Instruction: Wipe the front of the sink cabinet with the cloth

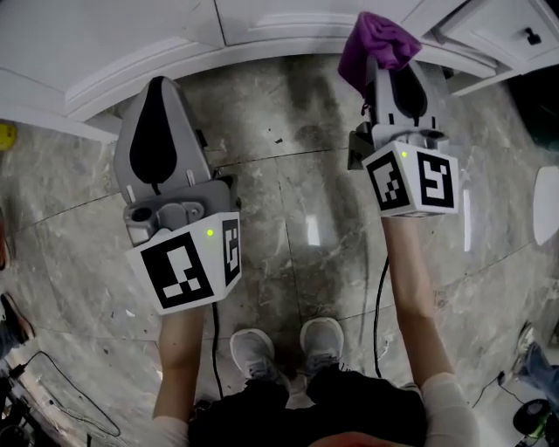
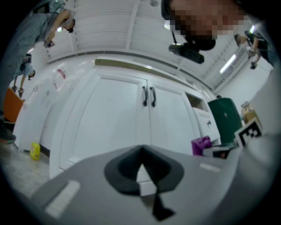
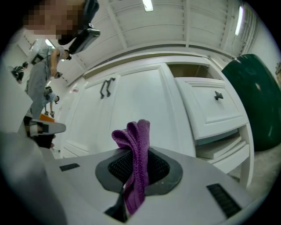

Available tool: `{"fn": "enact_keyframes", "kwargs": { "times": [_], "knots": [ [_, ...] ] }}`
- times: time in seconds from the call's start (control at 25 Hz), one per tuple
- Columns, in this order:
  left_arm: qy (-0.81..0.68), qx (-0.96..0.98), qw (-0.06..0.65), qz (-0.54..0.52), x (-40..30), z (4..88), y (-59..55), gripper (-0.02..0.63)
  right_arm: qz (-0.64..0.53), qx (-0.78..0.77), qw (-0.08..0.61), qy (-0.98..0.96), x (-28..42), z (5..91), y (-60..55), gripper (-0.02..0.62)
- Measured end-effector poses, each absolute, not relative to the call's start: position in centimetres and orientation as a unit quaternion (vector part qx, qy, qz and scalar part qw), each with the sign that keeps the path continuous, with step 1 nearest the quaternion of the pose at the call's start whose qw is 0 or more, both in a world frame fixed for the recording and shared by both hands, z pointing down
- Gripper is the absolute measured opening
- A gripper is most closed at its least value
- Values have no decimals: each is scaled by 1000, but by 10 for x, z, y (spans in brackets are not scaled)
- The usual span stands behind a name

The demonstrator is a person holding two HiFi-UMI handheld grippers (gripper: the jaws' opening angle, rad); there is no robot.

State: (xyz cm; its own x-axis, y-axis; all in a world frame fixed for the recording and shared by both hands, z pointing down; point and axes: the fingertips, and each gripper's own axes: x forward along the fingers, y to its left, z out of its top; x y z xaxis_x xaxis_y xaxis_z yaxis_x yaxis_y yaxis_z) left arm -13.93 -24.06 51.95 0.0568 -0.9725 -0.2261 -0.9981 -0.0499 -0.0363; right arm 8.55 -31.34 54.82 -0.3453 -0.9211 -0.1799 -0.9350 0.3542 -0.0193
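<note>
**Cloth** (image 3: 134,158): purple knit, one piece. Held in my right gripper (image 3: 136,176), whose jaws are pinched together on its middle fold. A bunched head stands up past the tips and a short tail hangs out behind them. In the head view it sits low in front of the sink cabinet (image 1: 262,22). It looks to be just short of the door face, though I cannot be sure there is no contact.

- **Handling, as I judge it:** light, soft and limp. It will fold and drag rather than push, and it is not fragile or slippery. Only the bunched head can reach the panel, so the tips must come close enough to press it flat.
- **Where to hold:** the present grip across the doubled fold looks sound. A hold nearer one edge would free more cloth but would risk it pulling out during a stroke.

**Left gripper** (image 2: 142,169): jaws brought together with nothing between them. It is held low over the marble floor (image 1: 288,201), pointing at the cabinet and well apart from the cloth.

**Sink cabinet:** white, with two doors and paired dark handles (image 2: 148,96) at the centre seam. A drawer (image 3: 210,105) to its right stands partly pulled out.

**Task status, as I judge it:** wiping is about to begin or between strokes.
</note>
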Motion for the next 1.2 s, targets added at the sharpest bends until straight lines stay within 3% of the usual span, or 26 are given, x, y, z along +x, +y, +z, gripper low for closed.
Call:
{"fn": "enact_keyframes", "kwargs": {
  "times": [0.24,0.52,1.2],
  "knots": [
    [696,-710,88,66,-141,525,-219,5,45,-506,79,858,25,548,-264,56],
    [690,-717,85,43,-133,538,-214,5,1,-503,73,861,20,572,-254,57],
    [690,-720,71,34,-139,593,-241,5,15,-482,18,876,2,628,-263,57]
  ]
}}
